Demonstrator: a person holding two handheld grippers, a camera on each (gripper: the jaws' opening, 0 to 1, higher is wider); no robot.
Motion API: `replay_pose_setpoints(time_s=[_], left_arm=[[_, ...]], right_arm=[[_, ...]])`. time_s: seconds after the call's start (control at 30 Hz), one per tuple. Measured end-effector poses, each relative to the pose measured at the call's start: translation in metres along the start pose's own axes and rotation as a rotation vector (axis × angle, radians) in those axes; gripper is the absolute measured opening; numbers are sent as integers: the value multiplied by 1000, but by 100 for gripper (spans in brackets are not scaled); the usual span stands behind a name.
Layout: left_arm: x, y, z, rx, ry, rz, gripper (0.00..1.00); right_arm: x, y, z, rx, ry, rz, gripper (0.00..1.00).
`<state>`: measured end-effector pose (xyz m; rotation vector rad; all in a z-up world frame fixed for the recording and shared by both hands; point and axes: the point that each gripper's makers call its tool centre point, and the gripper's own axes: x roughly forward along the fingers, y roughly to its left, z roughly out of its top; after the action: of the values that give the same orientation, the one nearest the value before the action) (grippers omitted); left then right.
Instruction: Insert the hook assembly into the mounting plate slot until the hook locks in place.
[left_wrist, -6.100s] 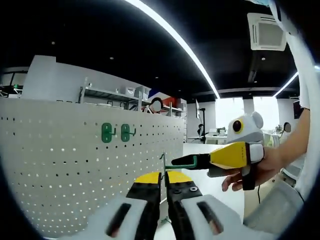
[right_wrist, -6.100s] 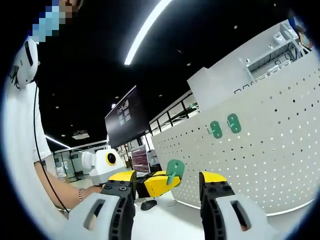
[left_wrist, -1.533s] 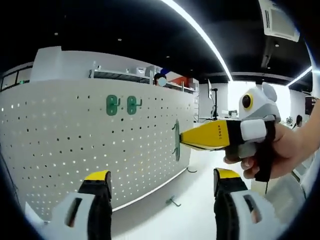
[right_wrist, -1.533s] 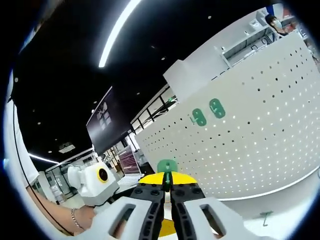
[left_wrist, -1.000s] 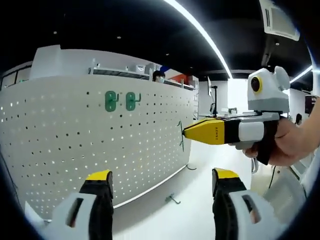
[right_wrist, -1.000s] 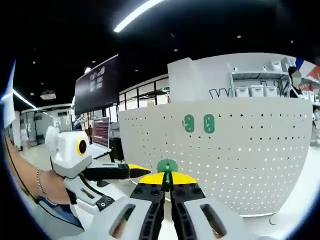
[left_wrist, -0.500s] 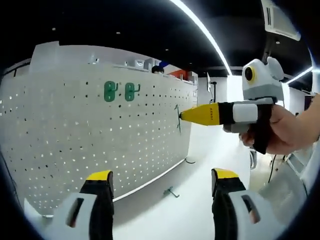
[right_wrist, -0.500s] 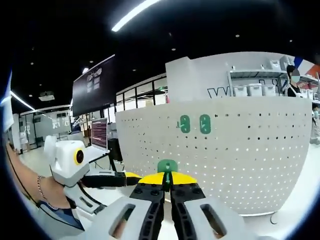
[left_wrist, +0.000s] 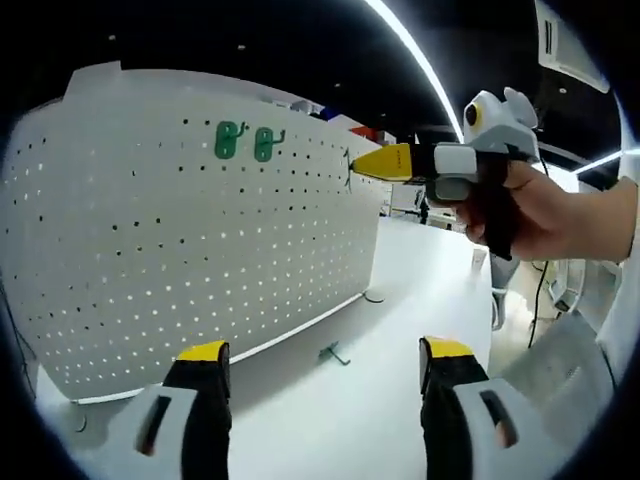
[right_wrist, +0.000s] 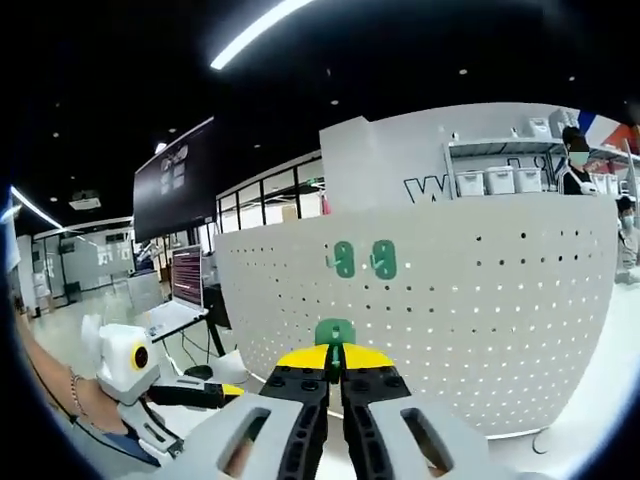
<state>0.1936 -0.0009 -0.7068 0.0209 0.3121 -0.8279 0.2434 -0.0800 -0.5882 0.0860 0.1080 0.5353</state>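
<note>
Counting 2 hooks (right_wrist: 363, 259) on pegboard (right_wrist: 480, 320), 1 hook (right_wrist: 335, 333) in right gripper (right_wrist: 335, 372).

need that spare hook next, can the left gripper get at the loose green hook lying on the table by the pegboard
Probably yes. The left gripper is open and holds nothing, and the loose green hook lies on bare table ahead of its jaws. The right gripper works higher up at the pegboard, out of the way.

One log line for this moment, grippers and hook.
left gripper: open | right gripper: shut on green hook | pegboard: two green hooks mounted | loose hook on table
</note>
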Motion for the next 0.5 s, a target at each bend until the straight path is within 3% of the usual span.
replay_pose_setpoints(time_s=[0.5], left_arm=[[-9,-5,-26,-10,48,-13,78]], right_arm=[[8,-24,13,-12,-13,-34,0]])
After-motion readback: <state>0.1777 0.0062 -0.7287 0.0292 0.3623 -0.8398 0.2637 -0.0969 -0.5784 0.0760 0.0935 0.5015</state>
